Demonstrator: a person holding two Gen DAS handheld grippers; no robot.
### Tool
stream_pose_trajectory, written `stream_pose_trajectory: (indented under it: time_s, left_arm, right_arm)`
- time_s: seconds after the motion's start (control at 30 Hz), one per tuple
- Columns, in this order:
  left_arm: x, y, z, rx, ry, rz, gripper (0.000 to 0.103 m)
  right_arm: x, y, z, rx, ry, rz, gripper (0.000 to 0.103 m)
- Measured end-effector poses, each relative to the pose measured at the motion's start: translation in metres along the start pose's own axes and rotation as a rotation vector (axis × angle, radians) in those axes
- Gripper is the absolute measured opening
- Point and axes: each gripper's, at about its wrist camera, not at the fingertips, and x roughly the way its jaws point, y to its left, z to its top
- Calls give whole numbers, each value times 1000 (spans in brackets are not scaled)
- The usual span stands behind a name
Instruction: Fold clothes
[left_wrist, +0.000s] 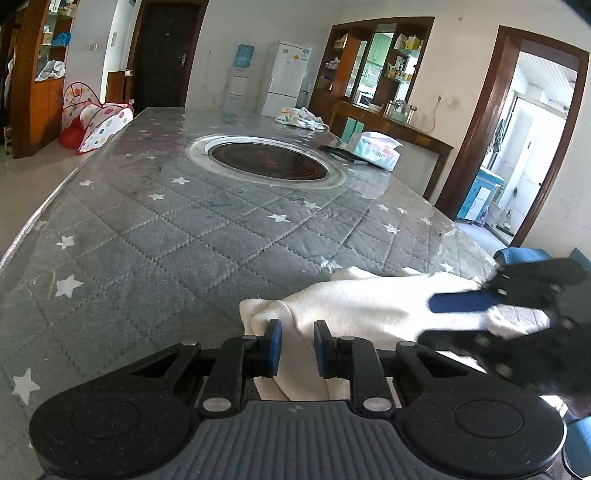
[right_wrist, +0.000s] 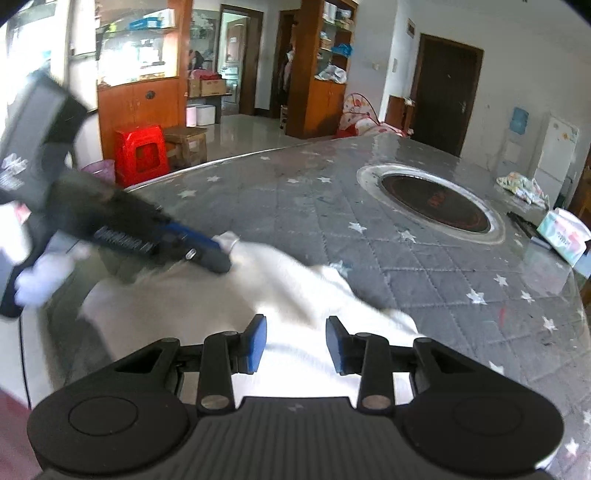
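the white garment (left_wrist: 369, 306) is spread on the quilted bench (left_wrist: 166, 236), a bunched fold pinched between the narrow left fingers (left_wrist: 297, 349). more cloth lies under the half-parted right fingers (right_wrist: 296, 345); a grip there cannot be told.

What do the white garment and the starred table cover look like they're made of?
White garment: soft matte fabric, maybe cotton knit; it bunches and creases limply. Starred table cover: grey quilted cloth with stitched squares, apparently under a clear glossy sheet, probably plastic or glass, since the surface shows glare.
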Motion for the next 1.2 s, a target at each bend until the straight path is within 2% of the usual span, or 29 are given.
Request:
stream_pose_trajectory:
  time_s: [0.3, 0.5, 0.63, 0.77, 0.9, 1.07, 1.2]
  left_arm:
    - [4, -5, 1, 27, 0, 35, 22]
    - [4, -8, 1, 39, 1, 49, 22]
    - [-1, -13, 3, 51, 1, 52, 22]
    - [-15, -26, 6, 65, -23, 35, 31]
    - [-25, -44, 3, 91, -38, -12, 32]
    - [-22, -61, -9, 121, 0, -25, 34]
    - [-14, -58, -13, 97, 34, -9, 41]
  right_arm:
    - [-45, 9, -35, -35, -4, -18, 39]
    - [-63, -4, -55, 16, 22, -76, 42]
    - [-75, -15, -60, 83, 15, -78, 45]
    - [-77, -21, -56, 101, -21, -109, 51]
    - [-67, -27, -52, 129, -39, -108, 55]
    - [-47, -37, -57, 194, -15, -101, 58]
    - [-47, -42, -58, 221, -23, -108, 60]
